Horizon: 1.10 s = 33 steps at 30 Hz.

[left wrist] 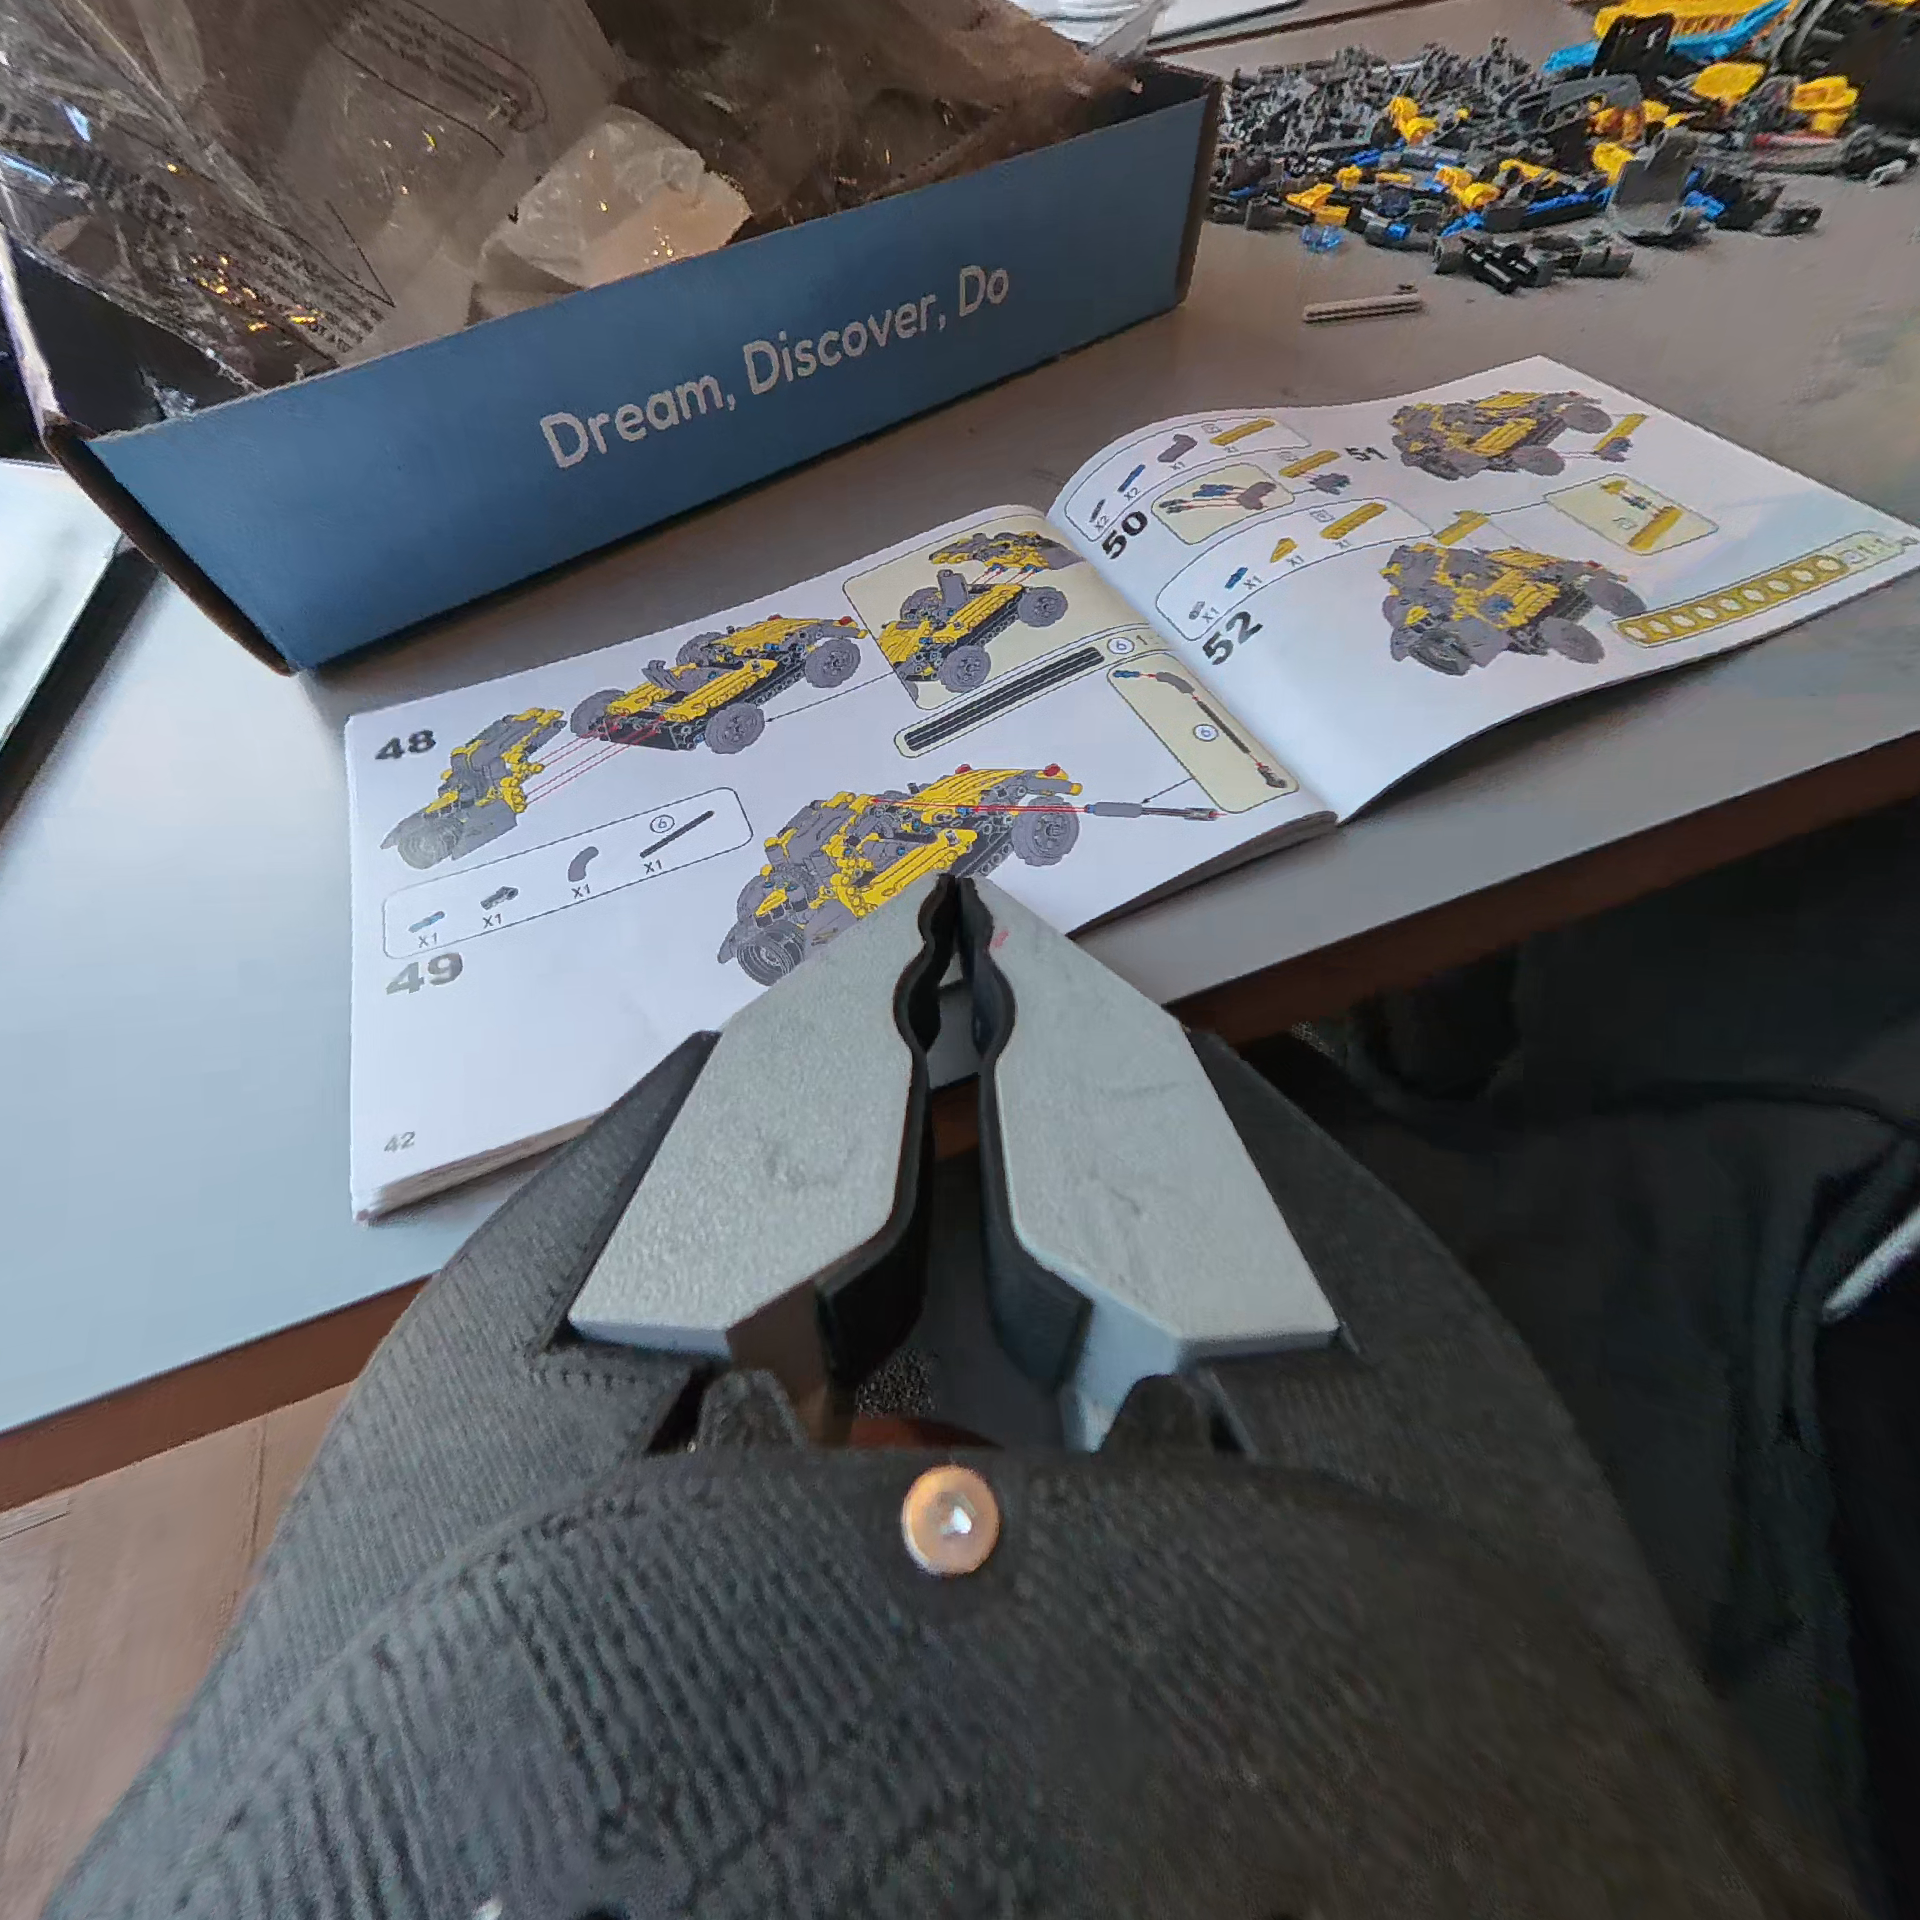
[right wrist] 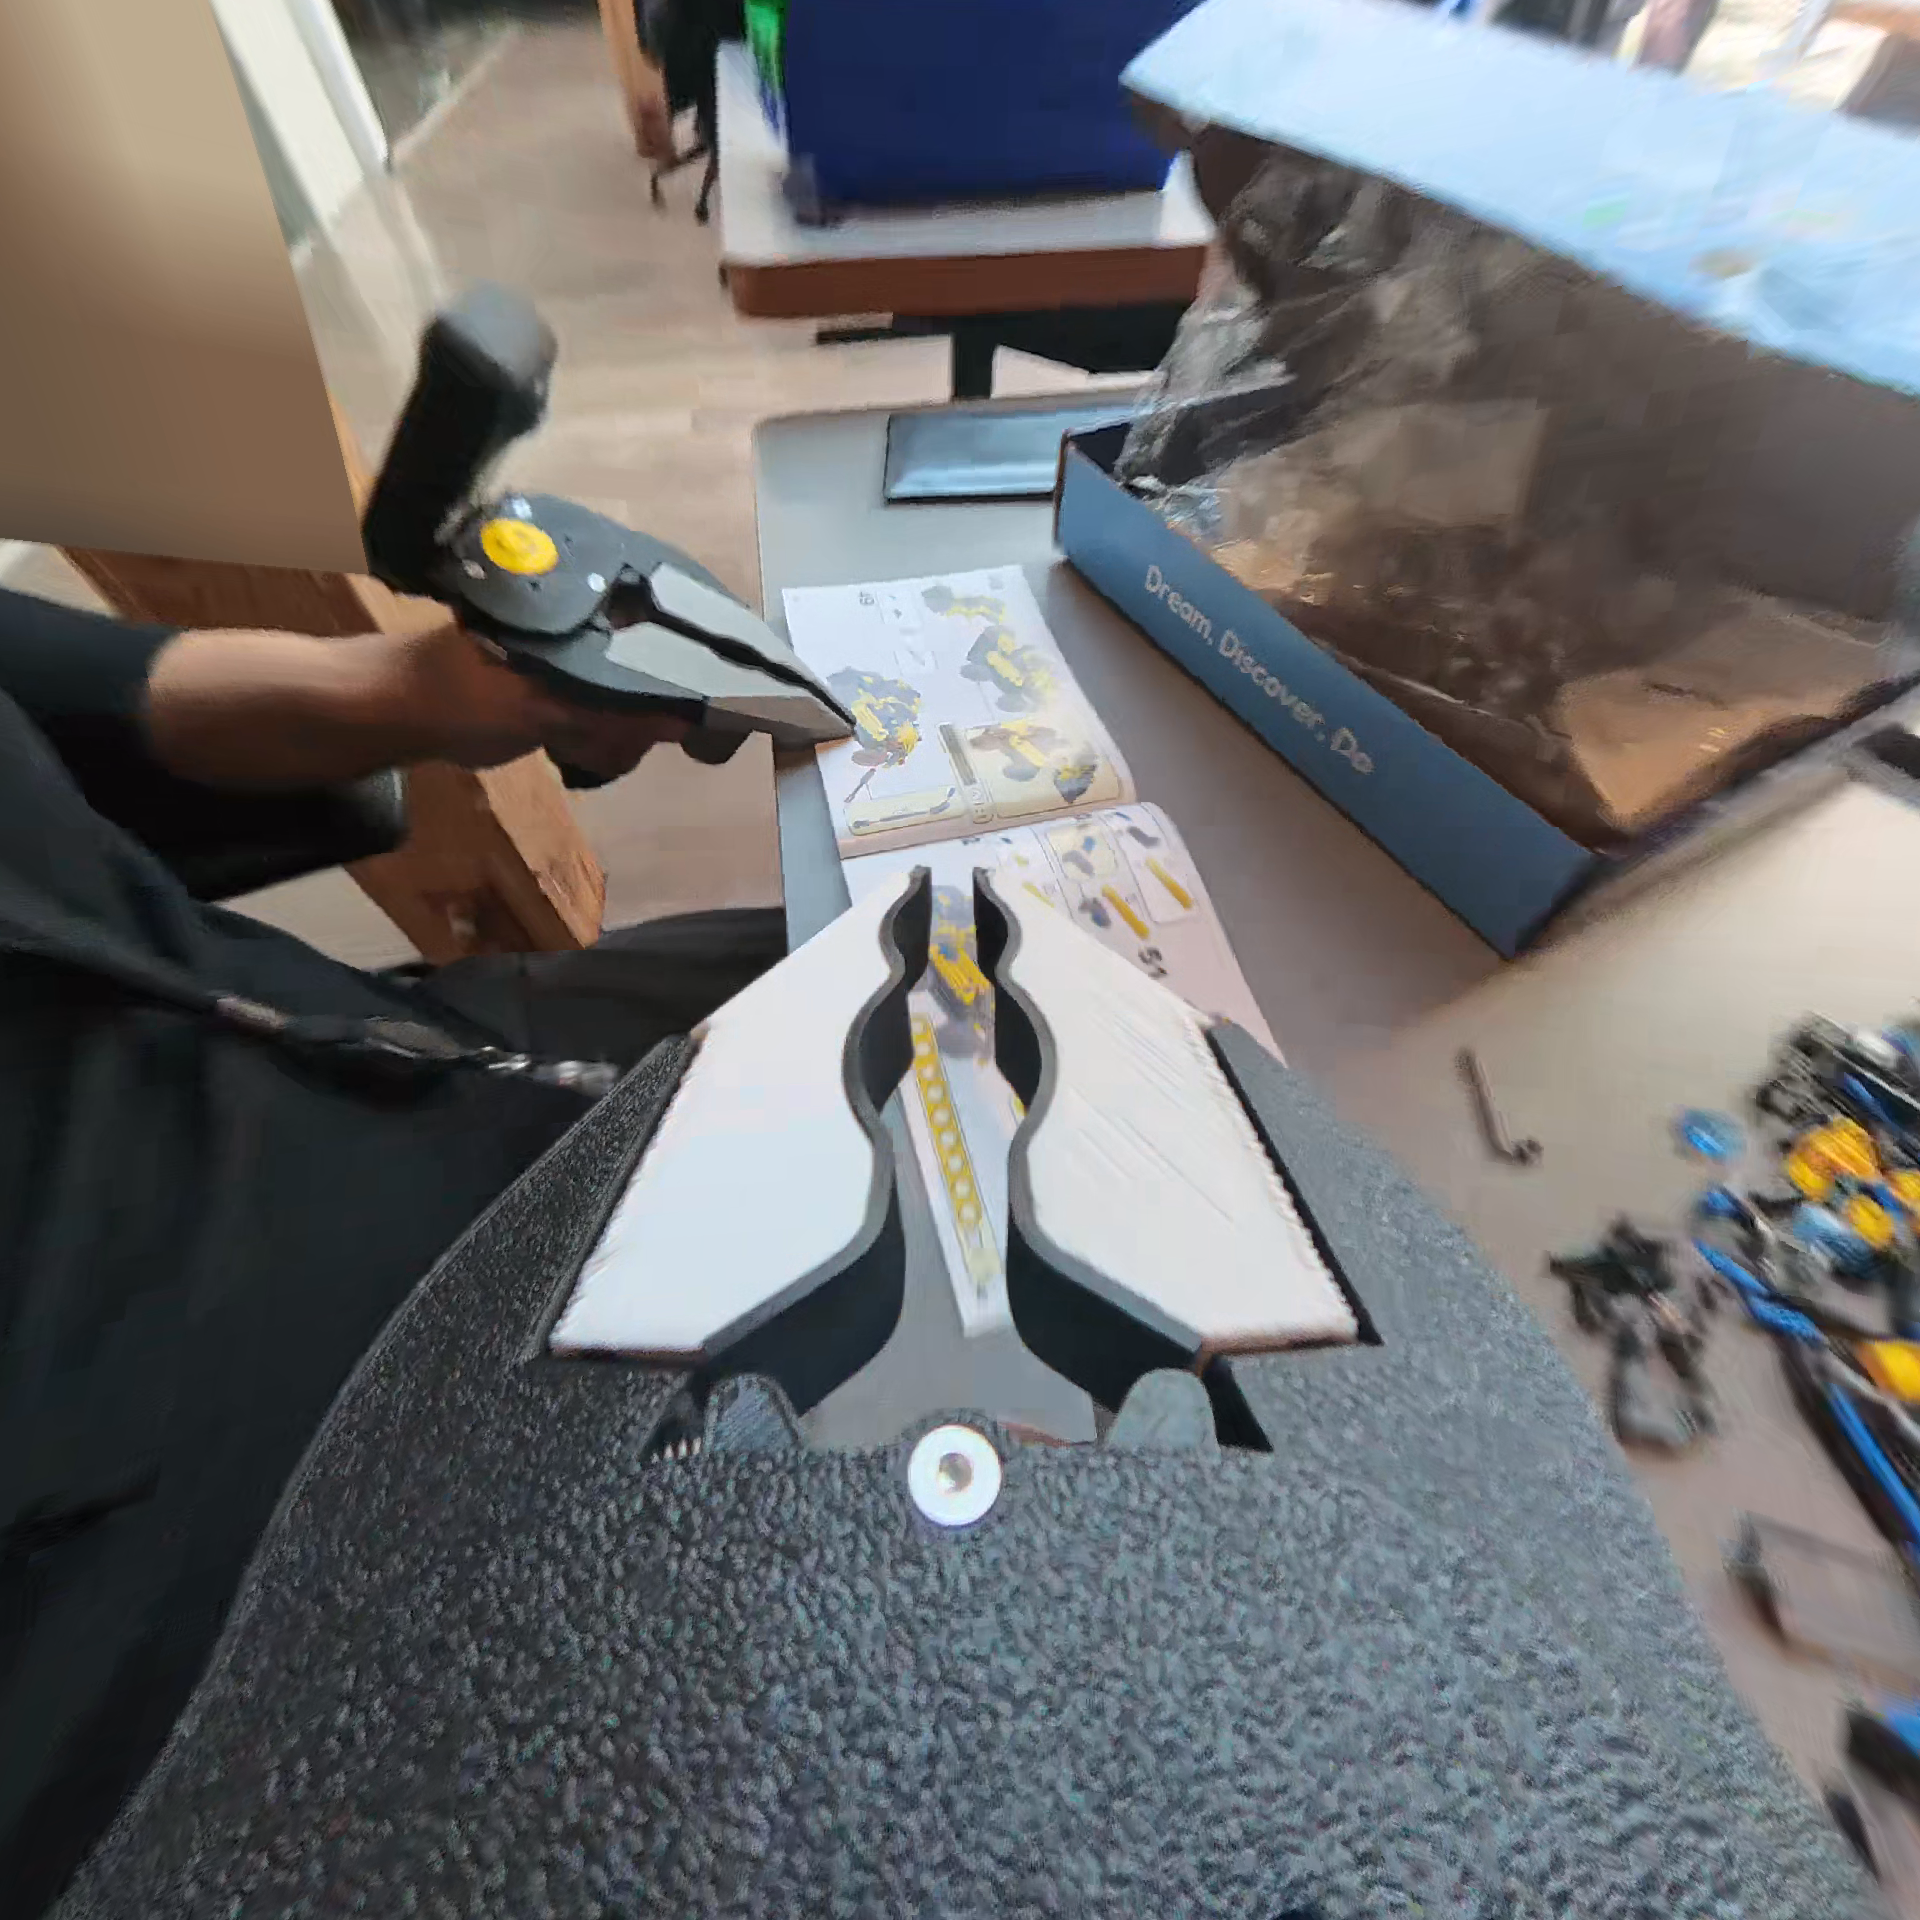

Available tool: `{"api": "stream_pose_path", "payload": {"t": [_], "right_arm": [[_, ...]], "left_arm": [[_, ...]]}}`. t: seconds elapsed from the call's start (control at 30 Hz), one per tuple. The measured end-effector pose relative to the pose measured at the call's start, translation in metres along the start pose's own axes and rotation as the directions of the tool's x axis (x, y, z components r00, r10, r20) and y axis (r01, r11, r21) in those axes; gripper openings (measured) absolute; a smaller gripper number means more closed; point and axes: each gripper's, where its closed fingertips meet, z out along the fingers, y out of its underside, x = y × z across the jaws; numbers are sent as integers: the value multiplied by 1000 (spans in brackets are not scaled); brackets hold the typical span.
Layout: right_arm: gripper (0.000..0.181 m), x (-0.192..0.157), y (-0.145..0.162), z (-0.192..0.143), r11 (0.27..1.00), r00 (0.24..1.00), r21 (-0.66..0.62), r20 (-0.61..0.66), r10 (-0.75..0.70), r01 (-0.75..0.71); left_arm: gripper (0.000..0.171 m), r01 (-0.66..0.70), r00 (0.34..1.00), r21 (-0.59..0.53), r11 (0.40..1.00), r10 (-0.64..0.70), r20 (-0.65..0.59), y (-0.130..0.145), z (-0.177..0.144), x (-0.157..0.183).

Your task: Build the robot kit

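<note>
Grippers both empty: left gripper w/ tips pressed together just over open instruction booklet at table edge, right gripper slightly spread above its far page, brick pile & blue box nearby.

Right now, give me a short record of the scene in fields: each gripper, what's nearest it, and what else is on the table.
left gripper: shut, empty, tips over the near edge of the open instruction booklet
right gripper: slightly open, empty, above the booklet's other page
table: grey top
box: blue cardboard, open, behind the booklet, clear plastic bags inside
loose parts: pile of grey, yellow and blue building pieces beside the box
single piece: grey beam lying apart from the pile
</note>
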Motion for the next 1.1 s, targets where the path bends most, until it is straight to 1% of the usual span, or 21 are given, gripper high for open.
{"api": "stream_pose_path", "payload": {"t": [0.07,0.13,0.17,0.23,0.27,0.3,0.33,0.43,0.5,0.63,0.7,0.8,0.87,0.97,1.03,1.1], "right_arm": [[7,10,-5,-53,994,997,86,-42,66,-62],[10,20,-2,-103,972,984,176,-51,168,-157],[11,23,1,-125,953,974,217,-42,224,-210],[14,23,7,-157,906,952,308,-1,306,-291],[15,22,12,-169,888,947,345,12,321,-306],[18,25,21,-177,879,945,370,-15,328,-299],[22,32,33,-182,883,940,375,-76,332,-282],[23,56,76,-192,913,896,311,-274,351,-262],[27,63,93,-197,919,874,291,-330,357,-265],[34,76,127,-215,949,831,190,-461,312,-251],[41,90,144,-228,956,797,125,-530,291,-266],[47,121,163,-251,953,731,38,-632,256,-301],[51,143,171,-266,951,694,-27,-690,206,-309],[58,175,171,-290,955,679,-166,-733,47,-246],[58,189,161,-296,948,726,-254,-687,-35,-194],[70,206,151,-298,916,770,-378,-623,-142,-136]], "left_arm": [[0,-17,1000,1,1000,17,18,1,-4,0],[1,-27,999,17,999,27,38,-1,-6,-1],[7,-28,999,35,999,26,42,-4,-7,-1],[12,-18,999,78,997,15,41,-14,-9,1],[16,-12,999,93,996,8,41,-18,-10,2],[19,-10,999,104,995,6,43,-21,-11,4],[21,-15,999,110,994,10,44,-23,-11,6],[27,-45,999,130,990,42,22,-33,-11,19],[29,-59,998,160,985,63,-22,-41,-12,36],[32,-69,979,181,981,101,-179,-50,-9,84],[31,-102,969,185,977,139,-204,-51,-5,100],[29,-148,954,180,973,188,-232,-48,1,117],[29,-165,948,173,971,204,-243,-46,5,124],[29,-173,939,185,967,219,-266,-45,6,129],[29,-163,927,188,969,216,-307,-45,6,133],[29,-147,906,185,972,207,-368,-43,6,139]]}}
